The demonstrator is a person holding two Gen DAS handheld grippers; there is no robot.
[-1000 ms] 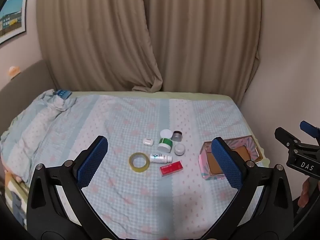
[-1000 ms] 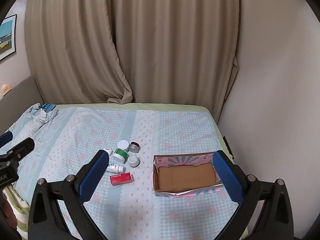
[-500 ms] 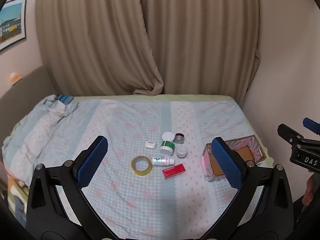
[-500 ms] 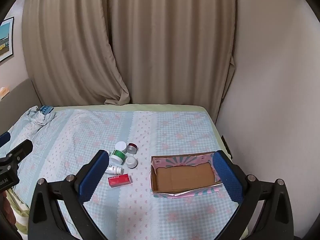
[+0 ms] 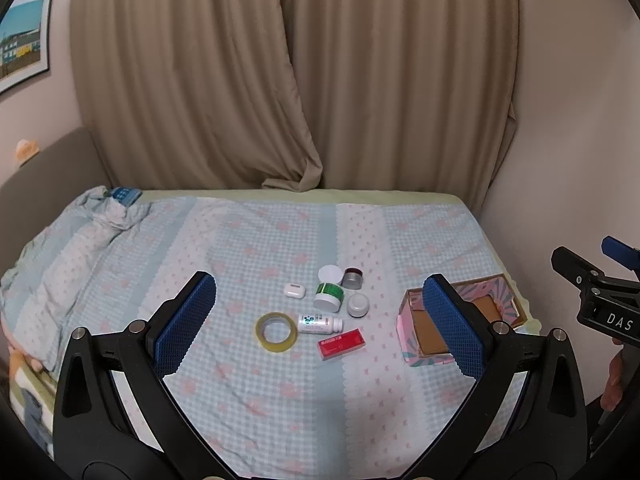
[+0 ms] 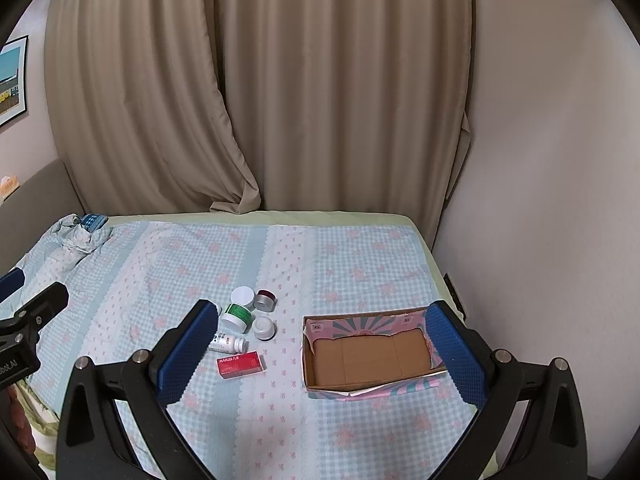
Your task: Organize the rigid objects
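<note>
Left wrist view: the left tool (image 5: 318, 312) hangs above the bed (image 5: 240, 240) with its pads wide apart, holding nothing. The cluster lies straight ahead between them: tape roll (image 5: 276, 327) nearest, white bottle (image 5: 320, 324) on its side with its long axis running left-right and cap to the right, red box (image 5: 341, 344) angled slightly beside it.

Right wrist view: the right tool (image 6: 320, 344) is also spread and empty. The cardboard box (image 6: 372, 354), open side up, sits just ahead between its pads, long axis left-right; the items lie to its left, so the left hand seems nearer them
</note>
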